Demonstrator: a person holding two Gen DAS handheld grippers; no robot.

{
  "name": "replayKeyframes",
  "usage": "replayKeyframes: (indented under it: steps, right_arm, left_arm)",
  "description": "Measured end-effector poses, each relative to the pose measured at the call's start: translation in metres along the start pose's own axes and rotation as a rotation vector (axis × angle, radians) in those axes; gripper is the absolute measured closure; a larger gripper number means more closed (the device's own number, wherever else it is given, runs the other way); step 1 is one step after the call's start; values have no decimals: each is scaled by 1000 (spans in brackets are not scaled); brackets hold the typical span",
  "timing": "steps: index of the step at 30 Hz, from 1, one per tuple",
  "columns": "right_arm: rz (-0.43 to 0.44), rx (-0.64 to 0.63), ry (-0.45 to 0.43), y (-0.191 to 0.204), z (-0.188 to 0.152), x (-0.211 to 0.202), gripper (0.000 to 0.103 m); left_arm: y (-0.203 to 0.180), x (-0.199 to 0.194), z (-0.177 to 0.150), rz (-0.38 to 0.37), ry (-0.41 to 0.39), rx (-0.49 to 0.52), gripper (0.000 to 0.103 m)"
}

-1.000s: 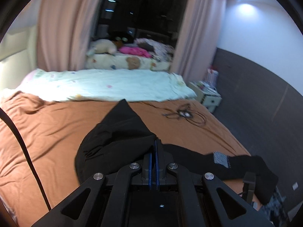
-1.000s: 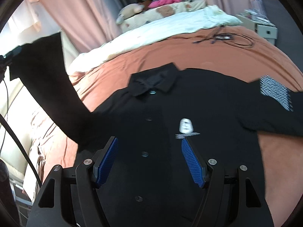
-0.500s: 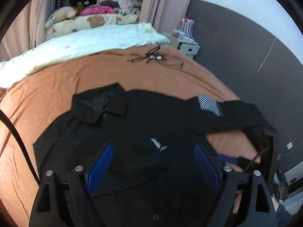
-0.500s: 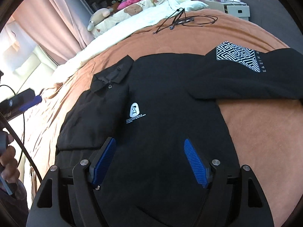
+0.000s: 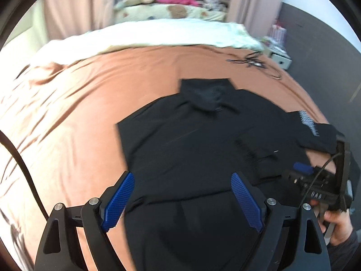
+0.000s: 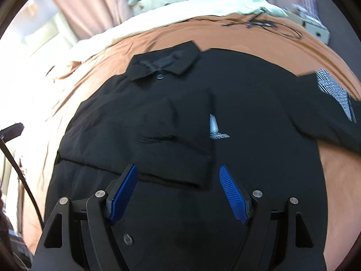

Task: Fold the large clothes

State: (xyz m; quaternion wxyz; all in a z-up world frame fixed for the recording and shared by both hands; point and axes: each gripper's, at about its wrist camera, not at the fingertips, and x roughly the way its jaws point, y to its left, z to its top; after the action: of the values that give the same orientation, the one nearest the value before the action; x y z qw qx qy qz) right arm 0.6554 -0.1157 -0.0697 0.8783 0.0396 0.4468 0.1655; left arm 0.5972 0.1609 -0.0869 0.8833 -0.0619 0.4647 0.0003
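Observation:
A black collared shirt lies flat on the brown bed, collar away from me; it also shows in the right wrist view. Its left sleeve is folded in over the chest, beside a white logo. The right sleeve, with a white patterned patch, lies out to the right. My left gripper is open and empty above the shirt's lower part. My right gripper is open and empty above the shirt's lower front; it also shows at the left wrist view's right edge.
The brown sheet covers the bed. A pale quilt and stuffed toys lie at the head. A tangle of black cable lies on the sheet at the far right. A white bedside cabinet stands beside a dark wall.
My left gripper let go of the left sleeve, which now lies folded over the chest, and stands open. Both grippers have moved over the lower shirt.

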Motion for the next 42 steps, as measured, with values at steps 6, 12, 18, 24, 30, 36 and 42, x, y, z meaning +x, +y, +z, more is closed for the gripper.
replayKeyframes:
  steps: [6,12,18,24,30,36,42]
  right_arm:
    - [-90,-98,50,40,10,44,29]
    - [-225,-165,109,44,11,70,29]
    - [-286,-111,85,3,15,46,29]
    - [-302,25,21,-49,11,8,29]
    - [-130,179,27,-87,-14,-5,29]
    - [72,350,92,-119,-36,30,45]
    - [112,374,53,-129,-20,61,85]
  left_arm:
    - [48,-7,-25,67,31,-69,14]
    - [66,3,-42,88,74,-90,14]
    - [61,20,-50,73,96,-85,20]
    - [53,39,-55,69,125,-62,29]
    - [56,53,-58,91,140,-57,42]
    - [63,71,-63,111,161,-66,51]
    - [66,90,-58,145,165,-59,69]
